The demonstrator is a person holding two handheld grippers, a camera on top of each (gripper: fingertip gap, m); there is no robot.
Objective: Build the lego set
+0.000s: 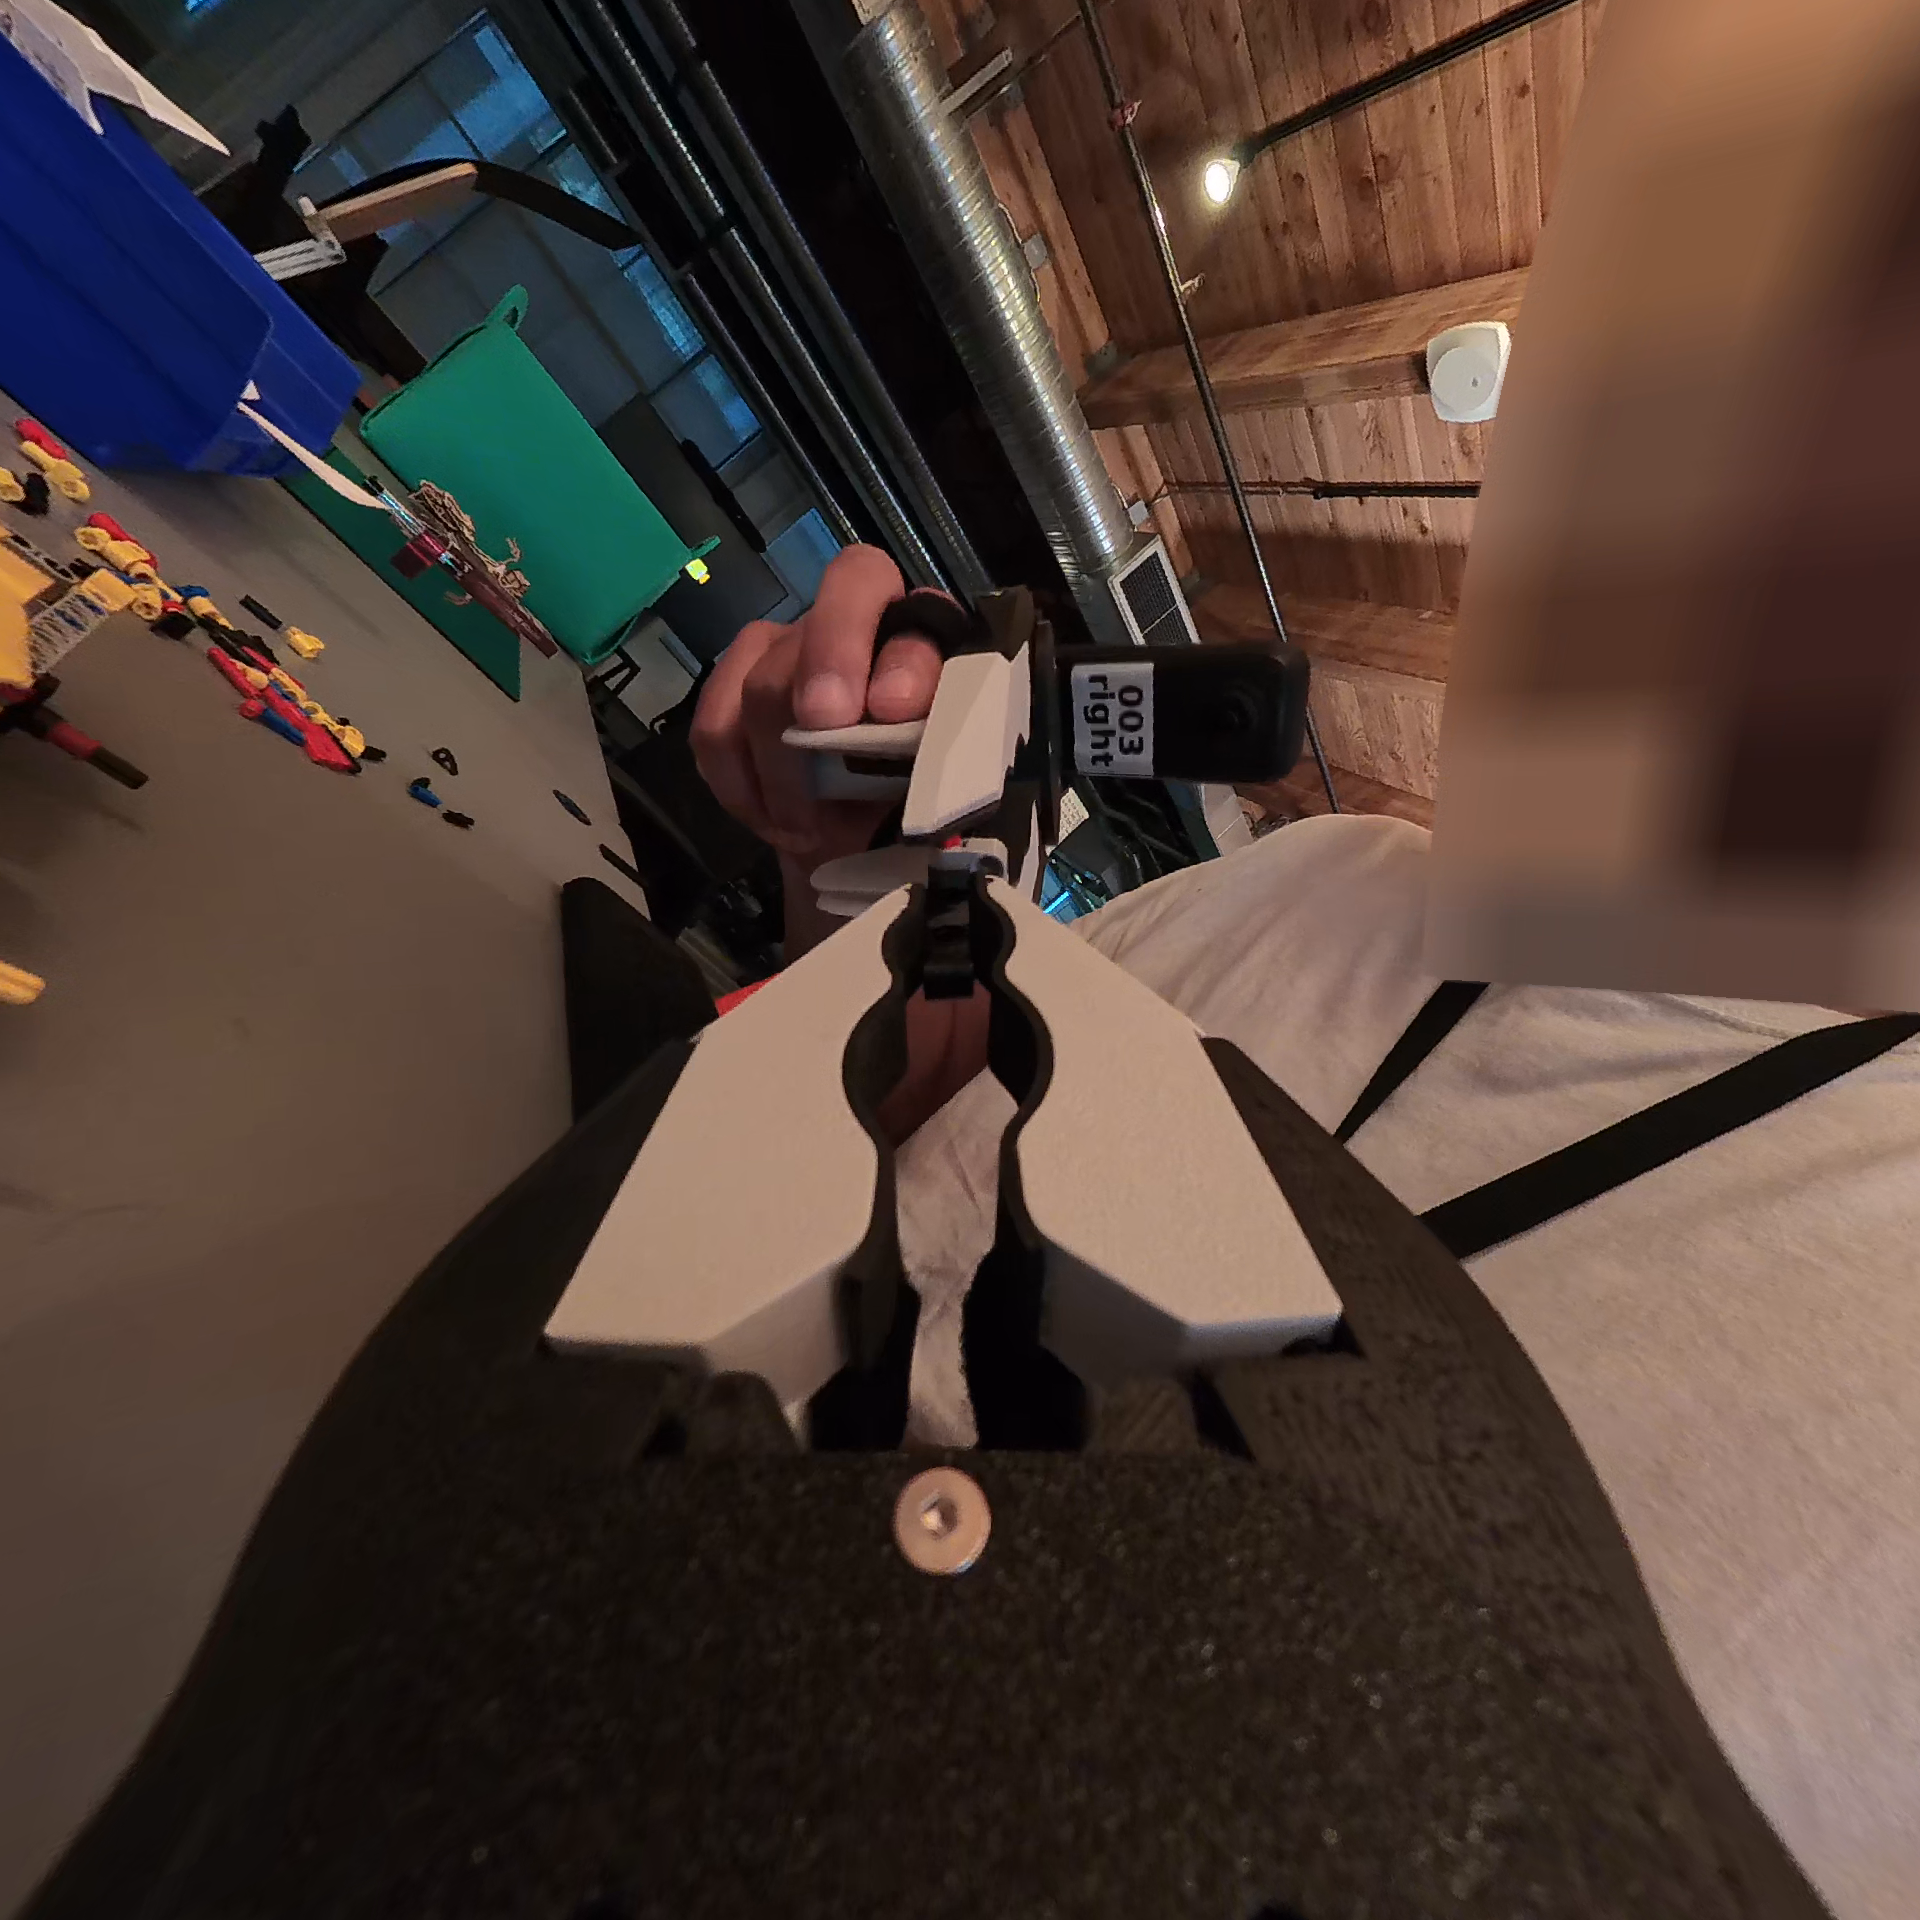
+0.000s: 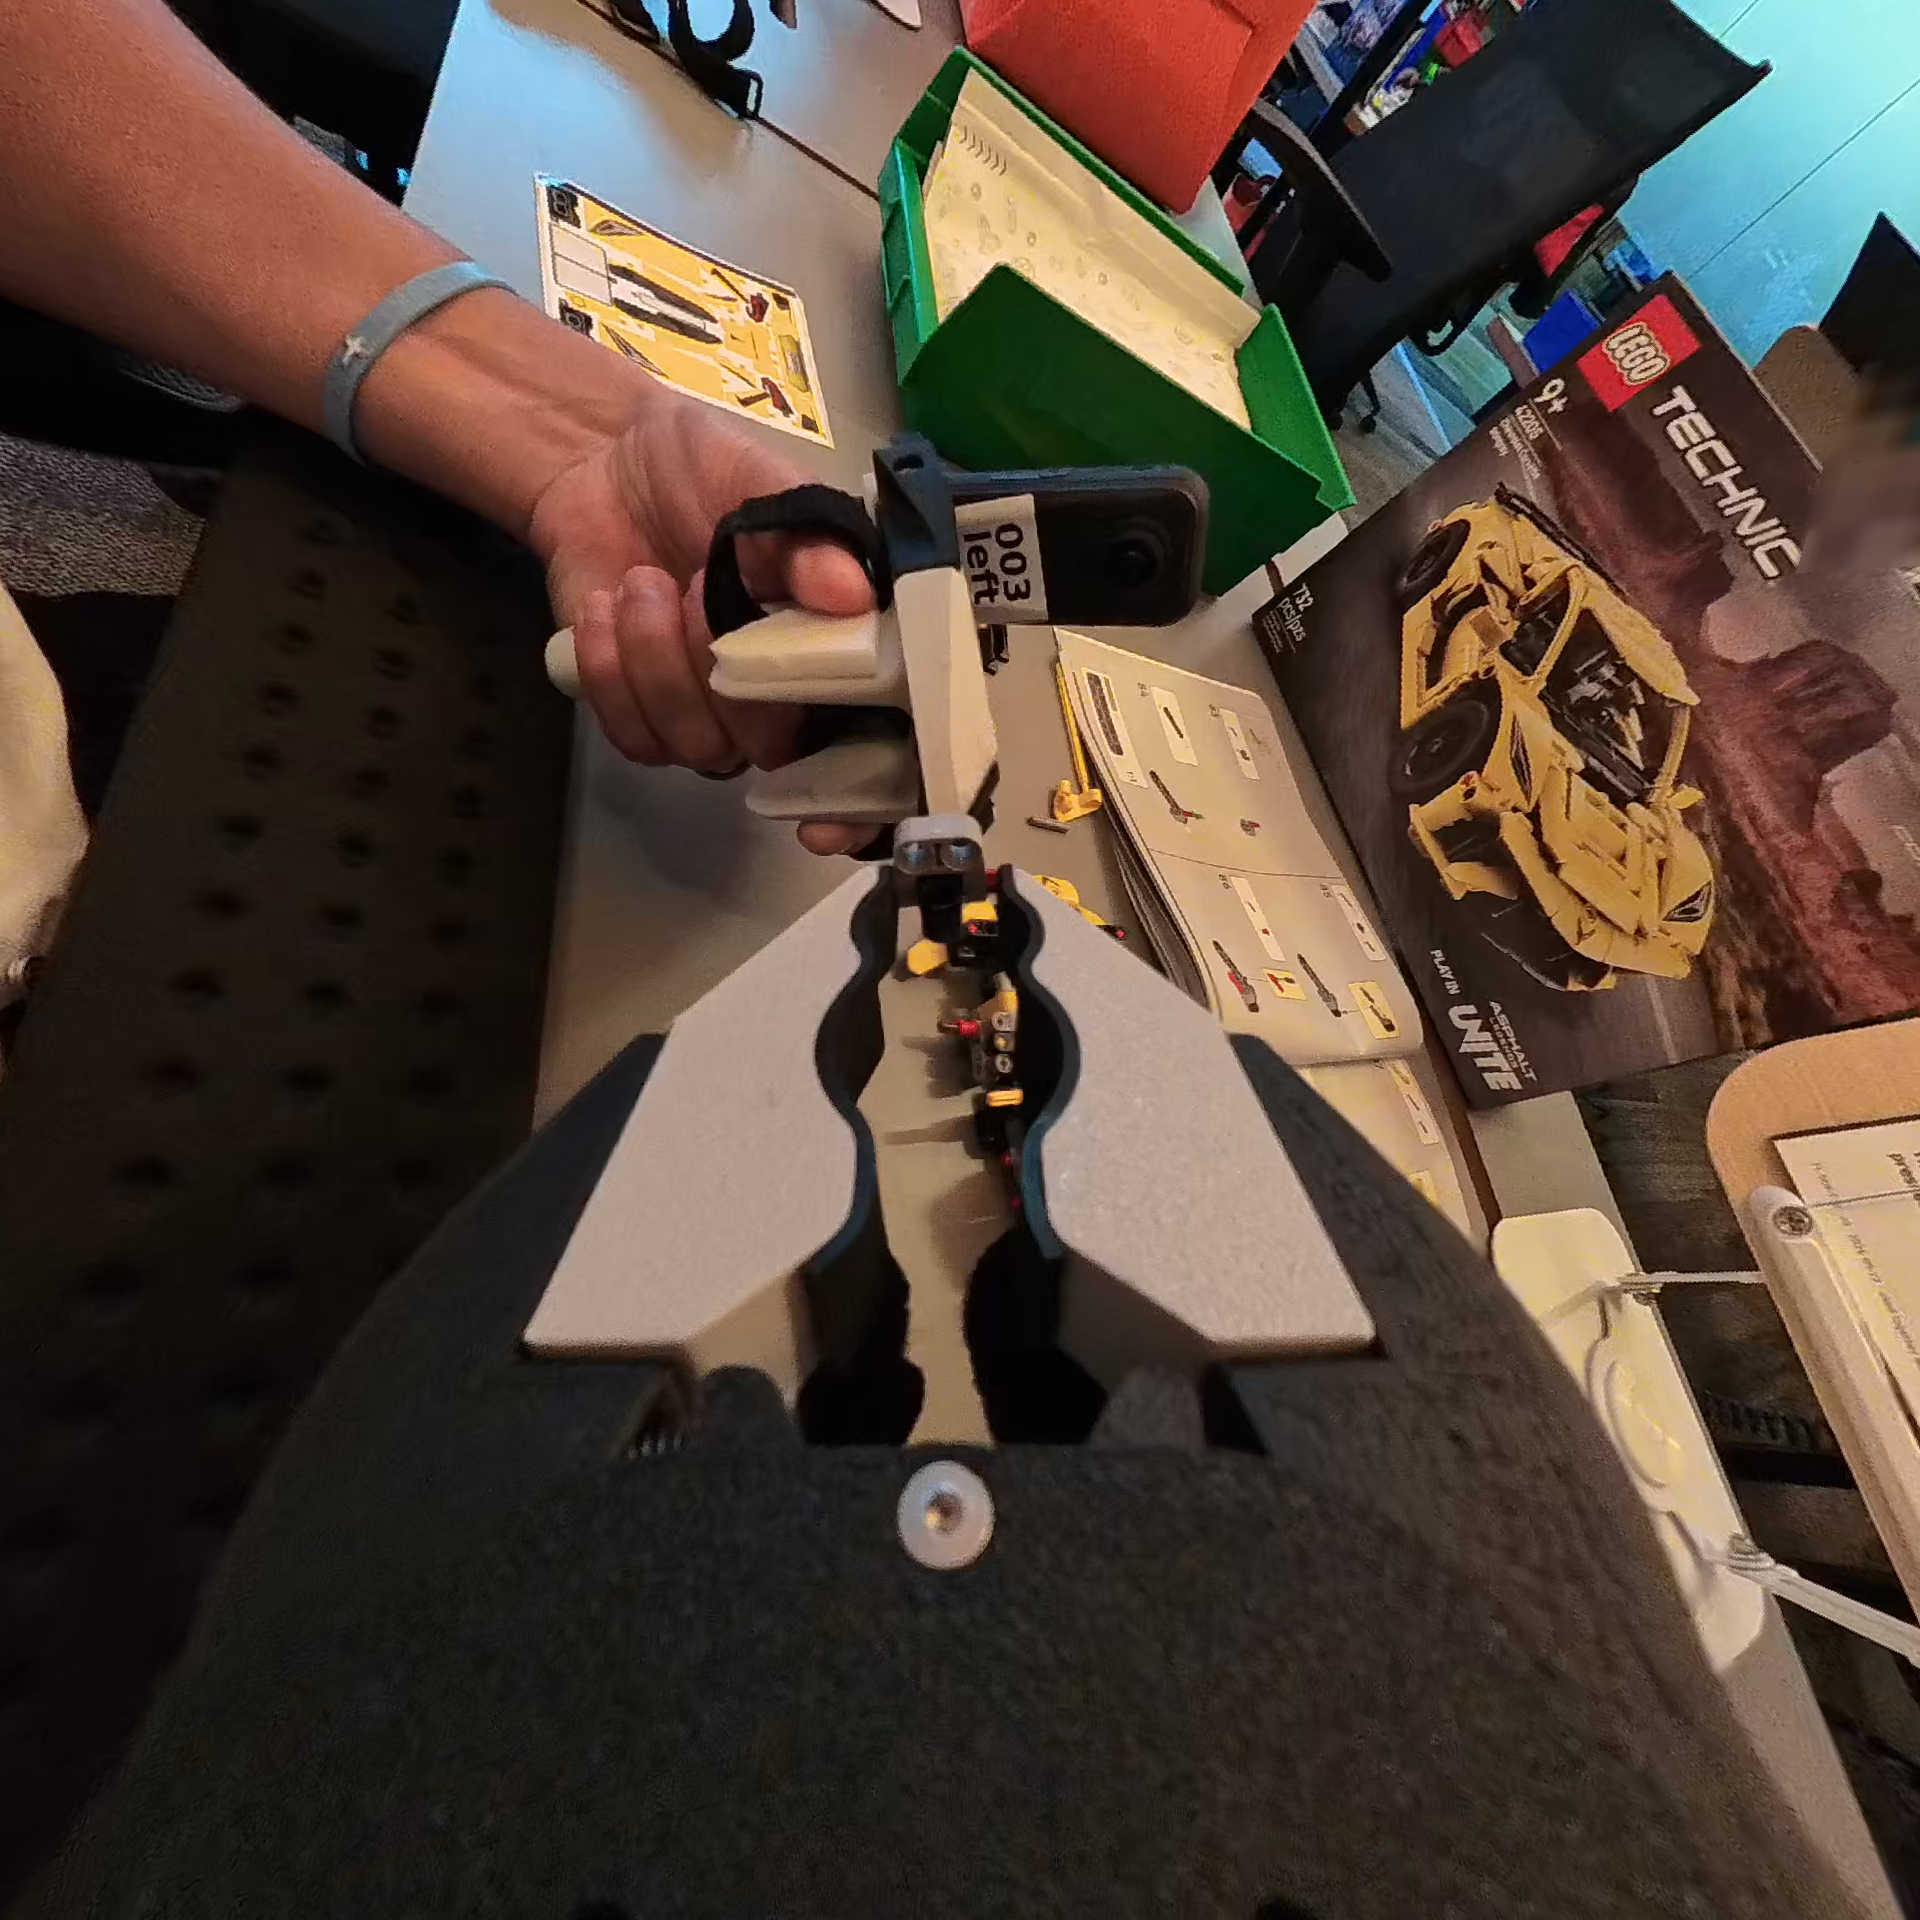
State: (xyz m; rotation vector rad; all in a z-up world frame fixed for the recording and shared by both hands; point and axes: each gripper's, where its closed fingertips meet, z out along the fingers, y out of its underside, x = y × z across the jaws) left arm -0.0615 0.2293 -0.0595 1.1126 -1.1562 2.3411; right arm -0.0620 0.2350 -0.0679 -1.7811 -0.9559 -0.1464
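In the left wrist view my left gripper (image 1: 948, 906) is shut on a small black lego piece (image 1: 945, 951). It is held in the air in front of a person's white shirt. In the right wrist view my right gripper (image 2: 940, 883) is shut on a small grey connector (image 2: 940, 854) with a black part under it. The two grippers meet tip to tip: the right gripper (image 1: 943, 831) shows just beyond the left one's tips, and the left gripper (image 2: 940, 812) points down onto the grey connector. A hand holds each gripper. I cannot tell how the two pieces join.
Loose red, yellow and black pieces (image 1: 260, 675) and a partly built yellow model (image 1: 31, 623) lie on the grey table (image 1: 312, 987), near a blue bin (image 1: 125, 312). The right wrist view shows a green bin (image 2: 1091, 416), the set's box (image 2: 1610, 727), an open instruction booklet (image 2: 1226, 831), a sticker sheet (image 2: 675, 301) and a black chair (image 2: 260, 831). Both grippers' tips are close together, under 4 cm apart.
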